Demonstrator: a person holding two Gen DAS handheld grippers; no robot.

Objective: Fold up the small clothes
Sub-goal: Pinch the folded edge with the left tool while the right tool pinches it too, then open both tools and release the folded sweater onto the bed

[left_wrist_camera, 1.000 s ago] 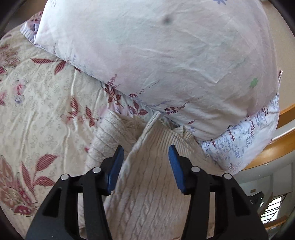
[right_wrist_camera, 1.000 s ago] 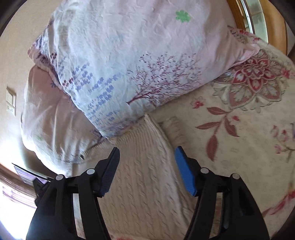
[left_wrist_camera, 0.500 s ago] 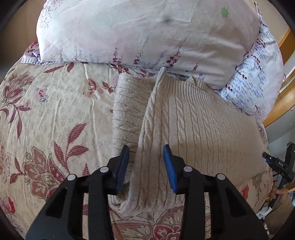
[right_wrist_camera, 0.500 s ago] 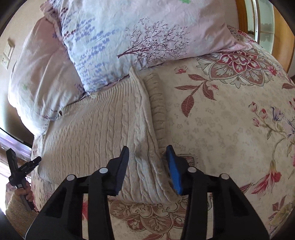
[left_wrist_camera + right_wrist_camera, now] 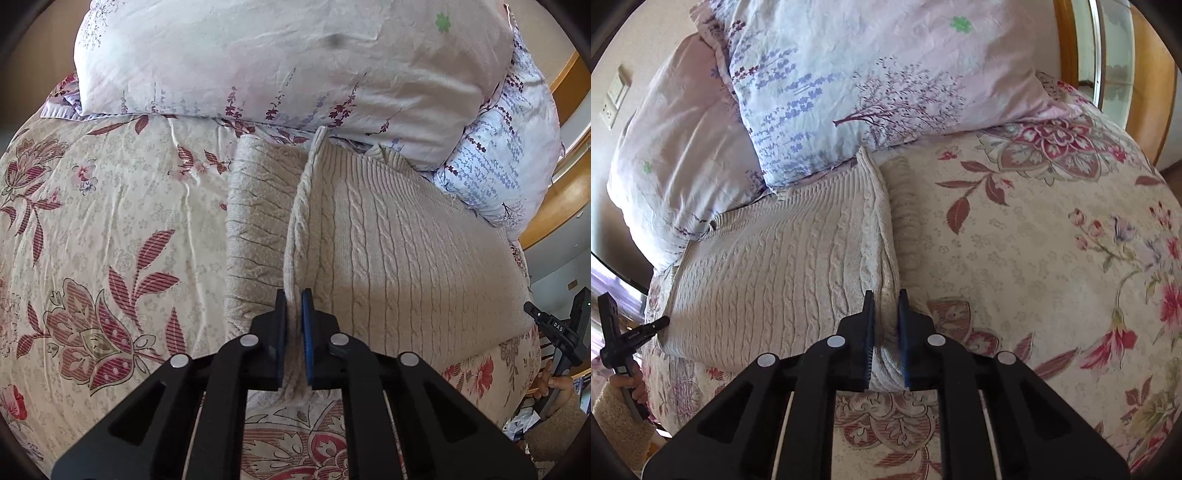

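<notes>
A cream cable-knit sweater lies flat on the floral bedspread, its far end against the pillows. In the left wrist view my left gripper is shut on the sweater's folded left edge near the hem. In the right wrist view the sweater shows again, and my right gripper is shut on its folded right edge near the hem. A narrow strip of knit lies under that fold.
Two large floral pillows lie at the head of the bed, touching the sweater's far end. A wooden bed frame curves at the right. The floral bedspread stretches to the right.
Both grippers drew back from the pillows toward the sweater's near end, then closed from open onto the folded side edges.
</notes>
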